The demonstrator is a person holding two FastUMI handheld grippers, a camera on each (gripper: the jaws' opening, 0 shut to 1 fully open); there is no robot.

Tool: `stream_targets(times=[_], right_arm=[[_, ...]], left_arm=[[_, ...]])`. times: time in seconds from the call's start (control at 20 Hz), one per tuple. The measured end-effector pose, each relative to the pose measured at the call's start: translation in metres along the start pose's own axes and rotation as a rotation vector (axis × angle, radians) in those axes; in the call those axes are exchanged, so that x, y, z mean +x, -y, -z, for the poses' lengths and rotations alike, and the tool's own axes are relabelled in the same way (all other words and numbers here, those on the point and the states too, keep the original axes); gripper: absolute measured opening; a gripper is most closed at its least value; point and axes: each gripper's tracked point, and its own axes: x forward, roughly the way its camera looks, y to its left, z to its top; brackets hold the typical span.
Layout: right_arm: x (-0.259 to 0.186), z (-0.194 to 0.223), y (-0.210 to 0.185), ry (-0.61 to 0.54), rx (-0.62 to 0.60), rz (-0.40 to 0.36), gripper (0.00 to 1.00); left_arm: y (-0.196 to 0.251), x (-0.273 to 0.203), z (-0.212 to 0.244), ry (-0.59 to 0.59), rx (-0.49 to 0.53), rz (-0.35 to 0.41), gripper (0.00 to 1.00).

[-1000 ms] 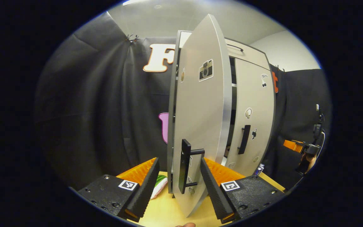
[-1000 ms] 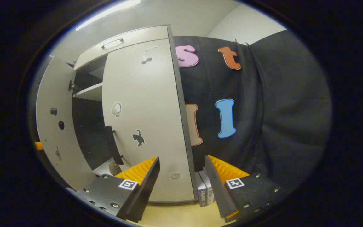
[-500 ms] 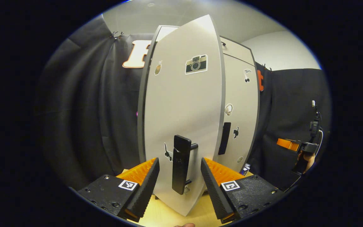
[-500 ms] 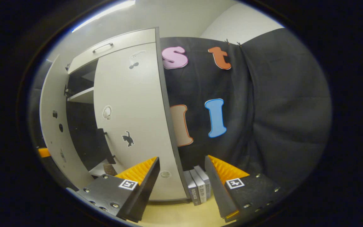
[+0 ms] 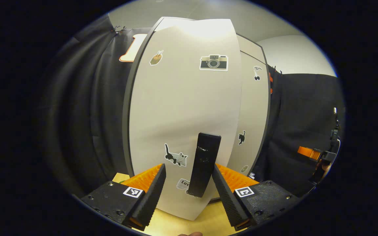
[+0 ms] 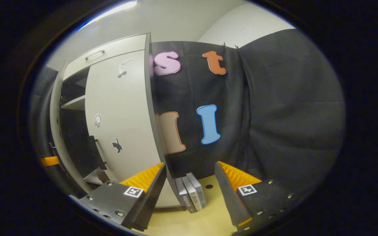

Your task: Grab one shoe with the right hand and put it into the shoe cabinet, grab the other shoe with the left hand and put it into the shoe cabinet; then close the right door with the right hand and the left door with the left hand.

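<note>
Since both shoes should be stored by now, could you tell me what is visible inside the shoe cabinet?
Through the gap beside the left door, the shoe cabinet shows a pale shelf above a dark interior. The right door covers the rest, so no shoe can be confirmed.

Bright overhead glare on the left door (image 5: 182,98), strong fisheye edge warping.

A small sticker (image 5: 183,184) low on the left door (image 5: 182,108), beside its handle (image 5: 204,164), shows partial lettering reading "Lov".
</note>
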Motion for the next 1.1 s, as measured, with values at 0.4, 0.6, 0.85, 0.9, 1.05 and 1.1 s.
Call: stream_targets(times=[0.4, 0.6, 0.85, 0.9, 1.05, 1.1], right_arm=[[-0.014, 0.003, 0.033, -0.001, -0.001, 0.050, 0.87], [-0.021, 0.007, 0.059, -0.010, -0.003, 0.092, 0.87], [-0.031, 0.008, 0.087, -0.020, 0.006, 0.133, 0.86], [-0.032, 0.009, 0.091, -0.022, 0.003, 0.136, 0.86], [-0.035, 0.009, 0.095, -0.028, -0.024, 0.129, 0.86], [-0.036, 0.010, 0.094, -0.030, -0.035, 0.119, 0.86]], left_arm=[[0.009, 0.027, -0.003, 0.010, 0.059, -0.036, 0.91], [0.006, 0.038, -0.001, 0.006, 0.021, -0.034, 0.94], [0.010, 0.050, 0.004, -0.004, -0.015, -0.030, 1.00], [0.011, 0.053, 0.004, -0.004, -0.013, -0.033, 1.00], [0.012, 0.063, 0.008, -0.015, -0.016, -0.044, 1.00], [0.012, 0.064, 0.011, -0.024, -0.020, -0.047, 1.00]])
